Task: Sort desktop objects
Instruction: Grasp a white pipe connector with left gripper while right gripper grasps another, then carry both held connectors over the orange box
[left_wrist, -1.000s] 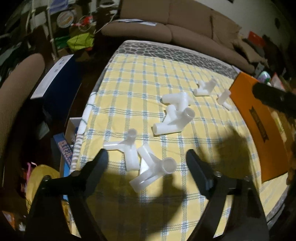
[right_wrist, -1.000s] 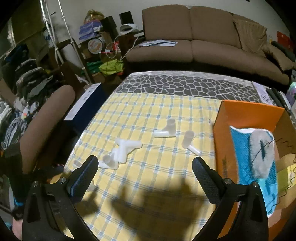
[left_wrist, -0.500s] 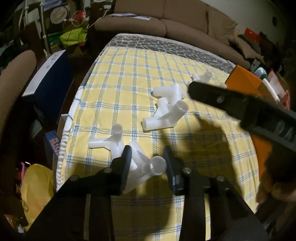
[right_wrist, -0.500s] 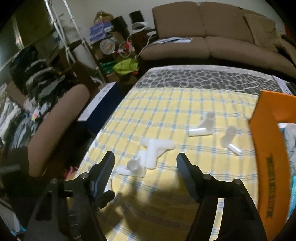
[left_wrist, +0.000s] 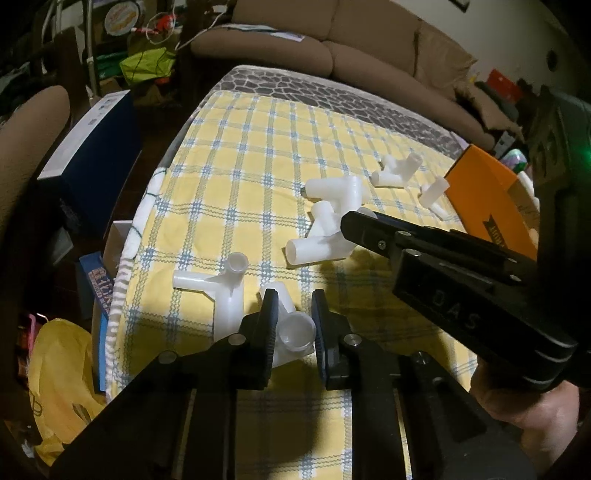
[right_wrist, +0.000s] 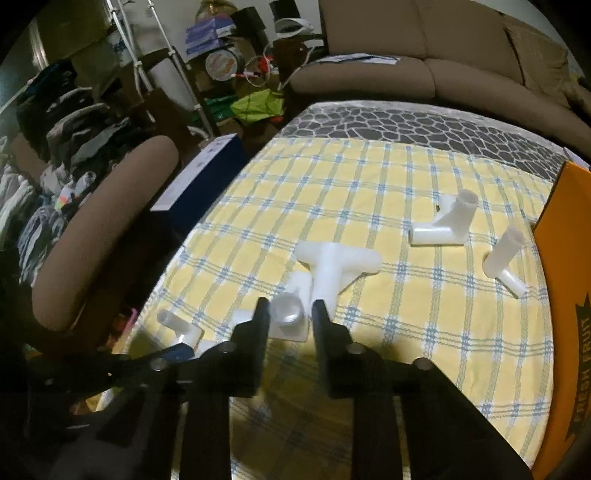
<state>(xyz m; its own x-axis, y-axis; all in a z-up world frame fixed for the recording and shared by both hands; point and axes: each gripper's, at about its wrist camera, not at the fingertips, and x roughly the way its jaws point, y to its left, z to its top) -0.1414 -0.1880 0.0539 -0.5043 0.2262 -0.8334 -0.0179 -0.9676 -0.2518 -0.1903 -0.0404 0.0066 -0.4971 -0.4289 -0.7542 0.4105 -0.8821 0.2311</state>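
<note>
Sorting has barely begun, judging by the checked tablecloth (left_wrist: 258, 155): 6 white pipe connectors lie there, none visibly inside the orange box (left_wrist: 487, 199). The left gripper (left_wrist: 293, 325) pinches the nearest connector (left_wrist: 295, 334). The right gripper (right_wrist: 288, 317) clamps a middle connector (right_wrist: 290, 314).

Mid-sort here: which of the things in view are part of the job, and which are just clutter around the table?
In the job:
- white pipe connectors on the checked cloth
- connector clamped in the left hand-held gripper
- connector between the fingers of the right hand-held gripper
- orange box

Lying about:
- sofa
- blue box
- yellow bag
</note>
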